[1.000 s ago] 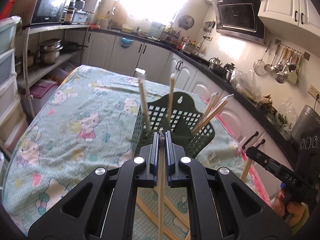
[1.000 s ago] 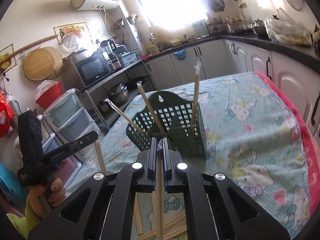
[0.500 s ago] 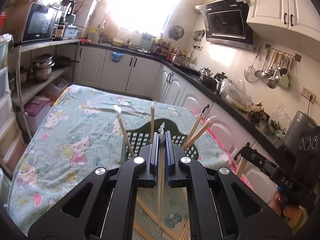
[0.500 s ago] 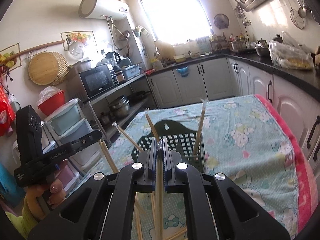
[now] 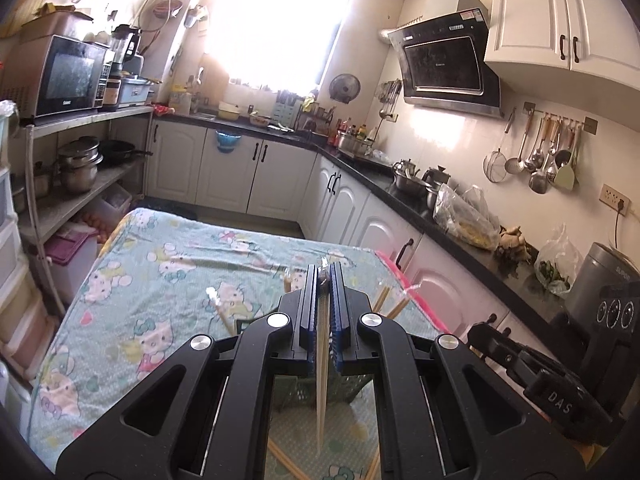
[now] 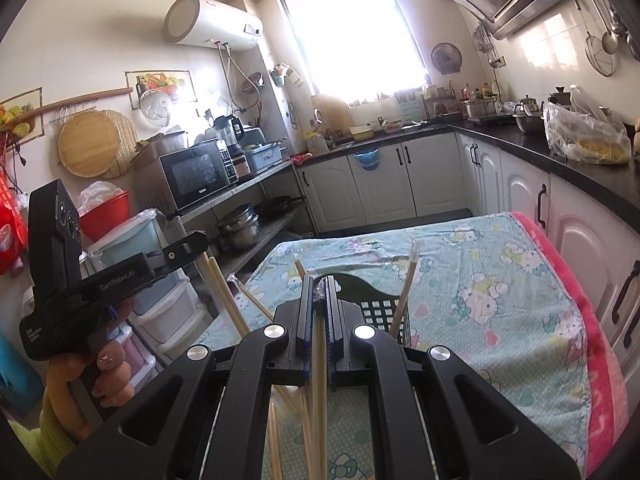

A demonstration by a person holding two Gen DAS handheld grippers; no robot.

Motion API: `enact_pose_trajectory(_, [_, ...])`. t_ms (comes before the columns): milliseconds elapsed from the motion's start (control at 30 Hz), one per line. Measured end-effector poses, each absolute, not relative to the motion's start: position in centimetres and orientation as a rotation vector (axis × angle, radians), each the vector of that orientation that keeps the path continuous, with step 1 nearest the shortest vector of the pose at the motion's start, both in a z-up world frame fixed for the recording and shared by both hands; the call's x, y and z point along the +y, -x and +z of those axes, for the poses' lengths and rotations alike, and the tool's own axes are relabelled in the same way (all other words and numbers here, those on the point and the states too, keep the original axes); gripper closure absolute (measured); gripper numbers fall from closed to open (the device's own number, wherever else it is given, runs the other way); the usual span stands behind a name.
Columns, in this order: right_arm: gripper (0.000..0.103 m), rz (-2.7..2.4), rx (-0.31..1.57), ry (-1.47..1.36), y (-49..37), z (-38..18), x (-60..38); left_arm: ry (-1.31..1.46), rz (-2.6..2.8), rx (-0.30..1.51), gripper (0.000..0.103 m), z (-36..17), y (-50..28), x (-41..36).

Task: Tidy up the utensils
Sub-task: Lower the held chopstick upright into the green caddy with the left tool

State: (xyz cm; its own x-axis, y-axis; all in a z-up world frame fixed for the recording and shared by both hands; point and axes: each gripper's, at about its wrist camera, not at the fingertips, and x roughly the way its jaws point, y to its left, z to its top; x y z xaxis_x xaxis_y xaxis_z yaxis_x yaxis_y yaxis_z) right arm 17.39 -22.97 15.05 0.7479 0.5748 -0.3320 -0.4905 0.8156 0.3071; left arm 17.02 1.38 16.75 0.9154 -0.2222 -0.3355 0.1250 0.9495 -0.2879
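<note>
My left gripper (image 5: 323,280) is shut on a plastic-wrapped pair of wooden chopsticks (image 5: 321,392) that hangs down between its jaws. My right gripper (image 6: 319,292) is shut on another wrapped pair of chopsticks (image 6: 318,400). Both are held high above a dark green slotted utensil basket (image 6: 384,312), mostly hidden behind the grippers, which shows in the left wrist view too (image 5: 348,390). Several wrapped chopstick pairs (image 6: 406,284) stand tilted in the basket. More chopsticks (image 5: 286,460) lie on the tablecloth below. The left gripper also shows in the right wrist view (image 6: 192,248).
The table wears a teal cartoon-cat cloth (image 5: 160,272) with a pink edge (image 6: 592,340). White cabinets and a black counter (image 5: 400,188) run along the right. A shelf rack with pots (image 5: 76,168) and plastic drawers (image 6: 160,312) stand at the left.
Both grippers have risen with their chopsticks, and the views have tilted up. The basket has dropped low in both views and is now mostly hidden behind the jaws.
</note>
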Motion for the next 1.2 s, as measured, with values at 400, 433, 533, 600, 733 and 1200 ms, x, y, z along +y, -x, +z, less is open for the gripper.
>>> enact_pose_trajectory(400, [0.097, 0.590, 0.384, -0.198, -18.4, 17.3, -21.8, 0.243, -0.171, 0.293, 0.100, 19.8, -18.1, 1.2])
enact_pose_trajectory(433, [0.097, 0.590, 0.378, -0.197, -18.6, 17.5, -21.6, 0.241, -0.168, 0.289, 0.100, 19.9, -18.2, 1.2])
enact_pose_trajectory(533, [0.097, 0.588, 0.365, -0.195, -19.1, 18.1, -21.2, 0.242, -0.148, 0.275, 0.100, 20.2, -18.8, 1.6])
enact_pose_trajectory(600, [0.097, 0.588, 0.359, -0.194, -19.5, 18.4, -21.0, 0.243, -0.135, 0.266, 0.100, 20.4, -19.0, 1.8])
enact_pose_trajectory(733, [0.097, 0.597, 0.361, -0.210, -20.4, 18.8, -20.4, 0.244, -0.112, 0.251, 0.100, 20.8, -19.7, 2.5])
enact_pose_trajectory(1200, [0.097, 0.586, 0.299, -0.223, -22.4, 20.7, -19.0, 0.277, -0.038, 0.252, 0.100, 19.8, -22.7, 4.2])
